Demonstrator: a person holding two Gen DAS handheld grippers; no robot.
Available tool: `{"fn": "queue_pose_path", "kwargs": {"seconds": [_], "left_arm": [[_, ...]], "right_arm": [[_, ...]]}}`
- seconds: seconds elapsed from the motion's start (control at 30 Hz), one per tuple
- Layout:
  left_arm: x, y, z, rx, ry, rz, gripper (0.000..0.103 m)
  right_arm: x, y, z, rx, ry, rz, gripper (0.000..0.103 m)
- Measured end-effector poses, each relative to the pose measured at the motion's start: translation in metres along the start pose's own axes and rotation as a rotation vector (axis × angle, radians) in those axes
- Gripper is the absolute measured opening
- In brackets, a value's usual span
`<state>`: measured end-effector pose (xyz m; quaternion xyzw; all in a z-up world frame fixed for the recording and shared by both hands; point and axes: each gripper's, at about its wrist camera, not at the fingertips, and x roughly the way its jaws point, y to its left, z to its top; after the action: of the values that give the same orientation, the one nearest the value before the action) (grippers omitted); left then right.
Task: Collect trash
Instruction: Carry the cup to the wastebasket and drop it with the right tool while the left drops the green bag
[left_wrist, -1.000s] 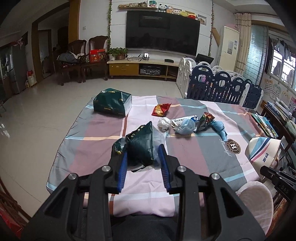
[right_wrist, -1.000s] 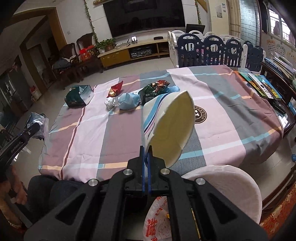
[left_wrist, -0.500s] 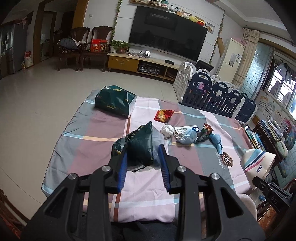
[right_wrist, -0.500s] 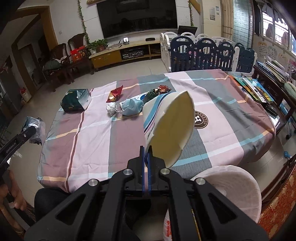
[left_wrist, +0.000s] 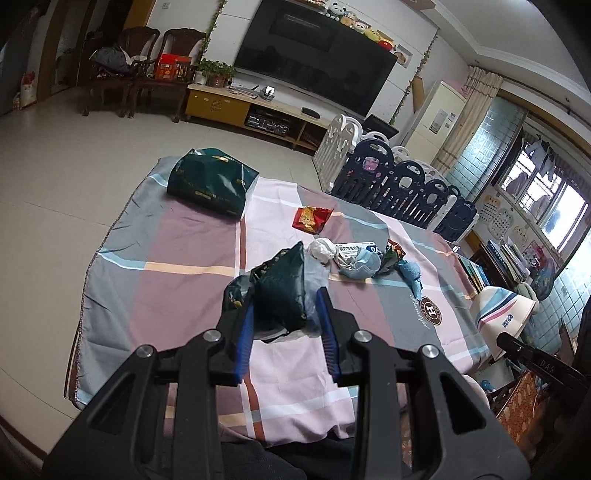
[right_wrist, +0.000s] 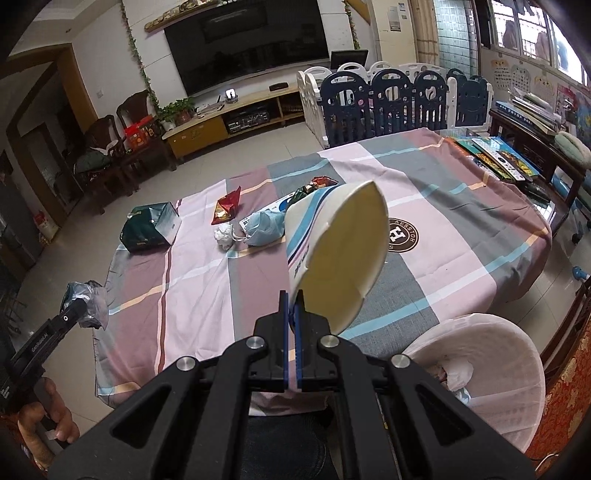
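Note:
My left gripper (left_wrist: 284, 304) is shut on a crumpled dark green plastic wrapper (left_wrist: 282, 291), held above the table's near left part. It also shows at the left of the right wrist view (right_wrist: 84, 301). My right gripper (right_wrist: 291, 306) is shut on the rim of a white paper bowl with blue stripes (right_wrist: 334, 254), tilted on its side. The bowl also shows in the left wrist view (left_wrist: 502, 314). On the checked tablecloth (right_wrist: 192, 291) lie a red snack wrapper (right_wrist: 226, 208), a white paper ball (right_wrist: 224, 236), a blue face mask (right_wrist: 264, 229) and more wrappers (left_wrist: 393, 256).
A white trash bin with a liner (right_wrist: 476, 365) stands by the table's near right corner, below the bowl. A dark green bag (right_wrist: 149, 229) lies at the table's far left. Books (right_wrist: 495, 157) line the right edge. A playpen fence (right_wrist: 388, 99) stands behind the table.
Both grippers have risen and pulled back a little from the table, each still holding its item. The trash on the table has not moved.

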<state>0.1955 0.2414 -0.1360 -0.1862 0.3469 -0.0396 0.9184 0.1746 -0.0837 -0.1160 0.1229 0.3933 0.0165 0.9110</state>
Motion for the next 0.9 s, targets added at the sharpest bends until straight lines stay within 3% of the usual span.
{"fn": "queue_pose_path", "kwargs": {"seconds": [0.1,0.33,0.57,0.9], "left_arm": [[-0.007,-0.002,0.002,-0.024,0.007,-0.020,0.032],[-0.029,-0.027,-0.002,0.041,-0.019,0.012,0.033],[-0.042,-0.076,-0.021,0.139,-0.005,-0.033,0.033],[-0.061,-0.184,-0.080,0.349,0.096,-0.245,0.033]], "right_arm": [[-0.004,-0.005,-0.003,0.020,-0.001,0.038,0.003],[-0.015,-0.016,-0.014,0.035,-0.012,0.091,0.003],[-0.034,-0.049,-0.019,0.070,-0.036,0.074,0.003],[-0.122,-0.116,-0.048,-0.007,-0.090,-0.049,0.003]]}}
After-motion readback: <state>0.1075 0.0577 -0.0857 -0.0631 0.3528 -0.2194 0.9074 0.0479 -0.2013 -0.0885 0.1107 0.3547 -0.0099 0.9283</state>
